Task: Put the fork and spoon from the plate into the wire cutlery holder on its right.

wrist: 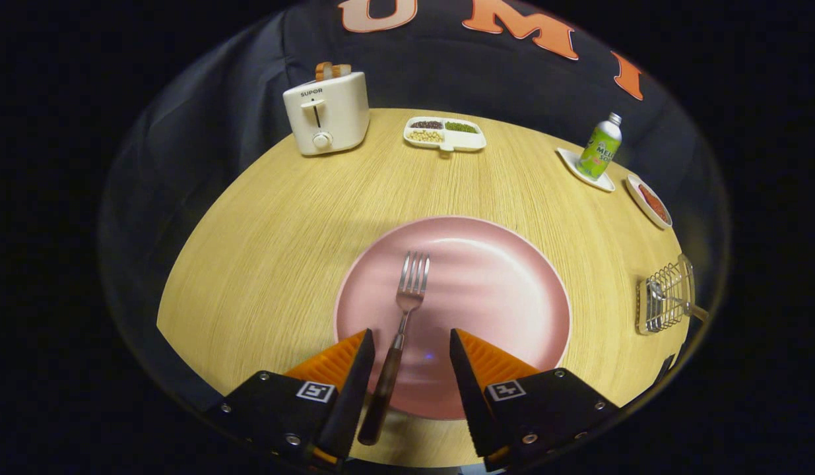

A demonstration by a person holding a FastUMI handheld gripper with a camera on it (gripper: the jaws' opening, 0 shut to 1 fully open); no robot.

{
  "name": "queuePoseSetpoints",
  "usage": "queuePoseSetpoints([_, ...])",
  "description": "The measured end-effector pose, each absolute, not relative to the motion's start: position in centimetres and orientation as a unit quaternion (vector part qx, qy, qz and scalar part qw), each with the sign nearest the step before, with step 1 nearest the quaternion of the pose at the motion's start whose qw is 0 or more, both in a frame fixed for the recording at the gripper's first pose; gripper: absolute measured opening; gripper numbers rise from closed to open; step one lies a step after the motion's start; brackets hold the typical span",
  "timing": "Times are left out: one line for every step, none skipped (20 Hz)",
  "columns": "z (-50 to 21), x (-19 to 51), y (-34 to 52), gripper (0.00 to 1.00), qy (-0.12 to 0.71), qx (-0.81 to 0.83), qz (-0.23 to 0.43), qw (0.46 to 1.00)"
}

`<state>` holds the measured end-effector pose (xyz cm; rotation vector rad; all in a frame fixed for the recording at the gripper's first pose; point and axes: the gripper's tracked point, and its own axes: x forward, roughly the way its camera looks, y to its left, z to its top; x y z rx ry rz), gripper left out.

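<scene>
Pink plate (pixel 506 290) on a round wooden table (pixel 282 218), fork (pixel 398 330) lying on it with tines pointing away, dark handle between the wide-spread fingers of the gripper (pixel 410 343), nearer the left finger, wire cutlery holder (pixel 664 297) well right of the plate, spoon (pixel 674 300) already in it.

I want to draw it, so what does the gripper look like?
The gripper has two wedge-shaped fingers with ridged inner pads. Each finger sits on a black block with silver screws and a small square black-and-white marker. It is open around the fork handle.
</scene>
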<state>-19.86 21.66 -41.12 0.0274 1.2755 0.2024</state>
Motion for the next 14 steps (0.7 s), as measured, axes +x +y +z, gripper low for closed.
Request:
queuePoseSetpoints([-41.5, -19.9, 22.2, 0.61, 0.599, 0.013, 0.099, 0.795])
queuePoseSetpoints([-41.7, -20.2, 22.6, 0.52, 0.607, 0.013, 0.107, 0.787])
queuePoseSetpoints([-41.9, -20.5, 22.9, 0.44, 0.615, 0.013, 0.112, 0.781])
queuePoseSetpoints([-42.0, -20.5, 22.9, 0.35, 0.617, 0.008, 0.112, 0.779])
queuePoseSetpoints([-42.1, -20.5, 22.9, 0.26, 0.616, 0.006, 0.114, 0.779])
queuePoseSetpoints([-42.0, -20.3, 23.0, 0.2, 0.616, 0.006, 0.116, 0.779])
queuePoseSetpoints([-42.1, -20.4, 23.2, 0.15, 0.618, 0.011, 0.117, 0.777])
queuePoseSetpoints([-42.1, -20.4, 23.2, 0.12, 0.622, 0.016, 0.115, 0.775])
queuePoseSetpoints([-42.1, -20.4, 23.1, 0.09, 0.624, 0.021, 0.114, 0.772])
queuePoseSetpoints([-42.5, -20.6, 22.9, 0.07, 0.626, 0.021, 0.117, 0.77])
queuePoseSetpoints([-42.4, -20.6, 22.6, 0.06, 0.627, 0.017, 0.115, 0.77])
queuePoseSetpoints([-42.2, -20.3, 22.1, 0.05, 0.622, 0.018, 0.11, 0.775])
queuePoseSetpoints([-41.9, -19.9, 21.7, 0.05, 0.615, 0.026, 0.106, 0.781])
queuePoseSetpoints([-40.8, -19.4, 20.6, 0.05, 0.61, 0.032, 0.098, 0.785])
